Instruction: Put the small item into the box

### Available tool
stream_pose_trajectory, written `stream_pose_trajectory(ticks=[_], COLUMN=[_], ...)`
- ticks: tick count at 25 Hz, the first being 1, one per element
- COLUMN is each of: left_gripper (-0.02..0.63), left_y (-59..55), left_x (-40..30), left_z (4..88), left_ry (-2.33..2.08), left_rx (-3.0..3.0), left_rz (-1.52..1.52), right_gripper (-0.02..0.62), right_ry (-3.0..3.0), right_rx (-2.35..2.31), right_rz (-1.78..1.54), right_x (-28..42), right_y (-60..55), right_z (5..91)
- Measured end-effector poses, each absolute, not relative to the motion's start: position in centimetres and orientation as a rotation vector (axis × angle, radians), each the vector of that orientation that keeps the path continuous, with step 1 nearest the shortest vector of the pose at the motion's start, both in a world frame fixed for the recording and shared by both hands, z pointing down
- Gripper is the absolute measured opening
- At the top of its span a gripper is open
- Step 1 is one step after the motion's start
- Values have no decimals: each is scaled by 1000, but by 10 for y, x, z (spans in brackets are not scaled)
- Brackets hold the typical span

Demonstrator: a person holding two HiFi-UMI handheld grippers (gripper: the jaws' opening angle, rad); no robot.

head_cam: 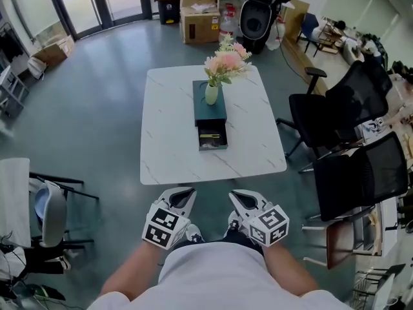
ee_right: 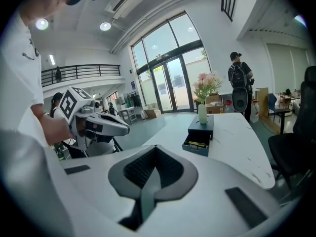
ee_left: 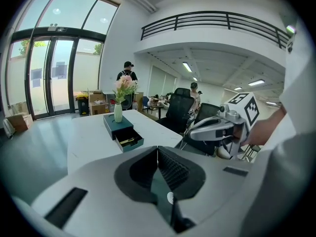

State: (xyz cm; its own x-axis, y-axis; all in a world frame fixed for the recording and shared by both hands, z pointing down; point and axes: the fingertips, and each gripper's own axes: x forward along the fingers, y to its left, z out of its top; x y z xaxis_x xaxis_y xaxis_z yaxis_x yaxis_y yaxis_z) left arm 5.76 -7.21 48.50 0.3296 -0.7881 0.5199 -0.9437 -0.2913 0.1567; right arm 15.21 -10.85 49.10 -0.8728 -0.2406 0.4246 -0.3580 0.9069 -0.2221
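Head view: the person stands back from the bench (head_cam: 168, 141). The left tongs (head_cam: 183, 197) and the right tongs (head_cam: 241, 199) are held low by the body, short of the bench edge. Both are closed and empty; the left gripper view and the right gripper view each show the two pads meeting with nothing between them.

The box (head_cam: 208, 105) stands mid-bench with a vase (head_cam: 211, 93) of flowers (head_cam: 226, 62) on its top. Its drawer (head_cam: 213, 146) is pulled out toward the person. A small yellow item (head_cam: 210, 136) lies inside the drawer. No other loose small thing shows on the bench.

As I judge it, the item is already in the box, so the placing step looks done and neither tongs is at work. If anything is left, it is probably shutting the drawer. That would call for stepping in, lowering one tongs to the drawer front and pressing it squarely toward the box. Closed tongs would serve. The push should be gentle and in line with the drawer, or the box may slide and the vase may tip. The other tongs could brace the box from behind.
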Motion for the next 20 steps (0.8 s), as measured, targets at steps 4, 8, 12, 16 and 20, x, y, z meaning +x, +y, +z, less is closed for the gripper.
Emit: stream_pose_trajectory(ticks=[4,8,12,16,20], left_gripper=[15,15,15,15,15], left_y=[-72,-71,-68,-66,-66], left_x=[55,54,54,55,54], left_z=[481,481,482,482,481], left_ry=[-1523,-1519,-1522,-1520,-1521], left_rx=[2174,2184,2185,2189,2193], left_rz=[488,495,492,492,491], right_gripper=[15,15,15,15,15], right_ry=[-2679,-2681,-2678,-2676,-2678], right_rx=[448,449,443,446,451], right_rz=[417,413,405,402,399], right_x=[151,149,148,149,149], right_y=[-107,-106,-103,-101,-101], right_z=[488,489,491,490,488])
